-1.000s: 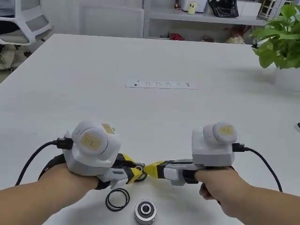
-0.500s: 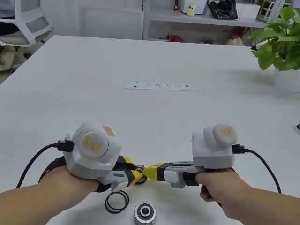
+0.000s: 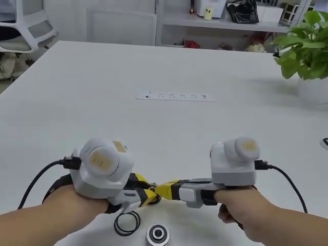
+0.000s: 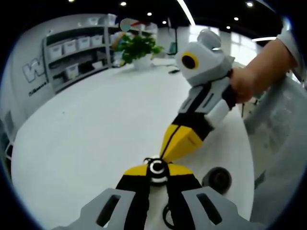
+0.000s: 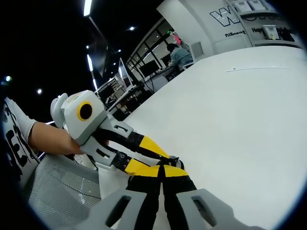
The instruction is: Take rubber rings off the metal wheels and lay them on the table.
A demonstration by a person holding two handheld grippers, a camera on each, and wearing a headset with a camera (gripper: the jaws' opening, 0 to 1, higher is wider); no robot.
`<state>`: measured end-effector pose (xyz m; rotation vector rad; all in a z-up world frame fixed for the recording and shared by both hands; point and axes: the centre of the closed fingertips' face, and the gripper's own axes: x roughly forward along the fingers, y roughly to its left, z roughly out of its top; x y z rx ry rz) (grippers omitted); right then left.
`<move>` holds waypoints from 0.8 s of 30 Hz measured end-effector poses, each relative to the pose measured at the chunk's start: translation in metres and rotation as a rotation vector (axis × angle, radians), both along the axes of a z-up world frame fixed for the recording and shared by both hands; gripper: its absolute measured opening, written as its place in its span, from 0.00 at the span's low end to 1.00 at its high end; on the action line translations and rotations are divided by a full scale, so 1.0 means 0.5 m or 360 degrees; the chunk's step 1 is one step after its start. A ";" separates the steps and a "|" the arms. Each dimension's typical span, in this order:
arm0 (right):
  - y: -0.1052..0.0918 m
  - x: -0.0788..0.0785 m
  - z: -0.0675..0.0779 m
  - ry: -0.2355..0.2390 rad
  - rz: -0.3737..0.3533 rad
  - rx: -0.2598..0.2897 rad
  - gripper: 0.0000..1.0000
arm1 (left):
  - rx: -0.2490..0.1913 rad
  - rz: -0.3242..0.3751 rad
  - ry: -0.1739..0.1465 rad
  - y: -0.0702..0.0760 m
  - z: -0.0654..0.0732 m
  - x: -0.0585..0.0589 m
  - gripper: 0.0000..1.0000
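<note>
The left hand-held gripper [image 3: 149,195] clamps a metal wheel [image 4: 157,168]. The right hand-held gripper [image 3: 162,190], jaws pinched together, meets that wheel's rim. Freed rubber rings [image 3: 127,223] lie on the worktop [image 3: 169,133] near the wheel. A shallow pinch could let the ring slip back or snap away.

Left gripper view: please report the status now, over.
Left gripper shut on a metal wheel. Right gripper shut, tips at that wheel. Loose rubber rings and second wheel on table.

office/lab | white table [image 3: 169,66] with power strip [image 3: 176,96] | shelves [image 3: 225,20] behind it | office chair [image 3: 28,28] | potted plant [image 3: 302,43]
</note>
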<state>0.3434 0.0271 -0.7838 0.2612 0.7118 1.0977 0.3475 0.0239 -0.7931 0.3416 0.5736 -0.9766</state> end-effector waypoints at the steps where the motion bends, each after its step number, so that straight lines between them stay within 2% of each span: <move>1: 0.000 0.000 0.000 0.0002 0.0000 0.0003 0.00 | 0.0000 0.0000 -0.0001 0.000 0.000 0.000 0.13; 12: 0.002 -0.007 0.008 0.0045 0.0025 0.0069 0.00 | -0.0026 -0.0004 -0.0005 -0.001 0.000 0.000 0.13; 13: 0.007 -0.009 0.016 0.0067 0.0028 0.0118 0.00 | -0.0029 -0.0004 -0.0006 -0.001 0.000 0.000 0.13; 16: 0.008 -0.008 0.014 0.0050 0.0031 0.0097 0.00 | -0.0034 -0.0003 -0.0007 -0.002 0.001 0.000 0.13; 24: 0.001 -0.001 0.010 0.0066 -0.0007 0.0098 0.00 | -0.0039 -0.0002 -0.0009 -0.002 0.000 0.001 0.13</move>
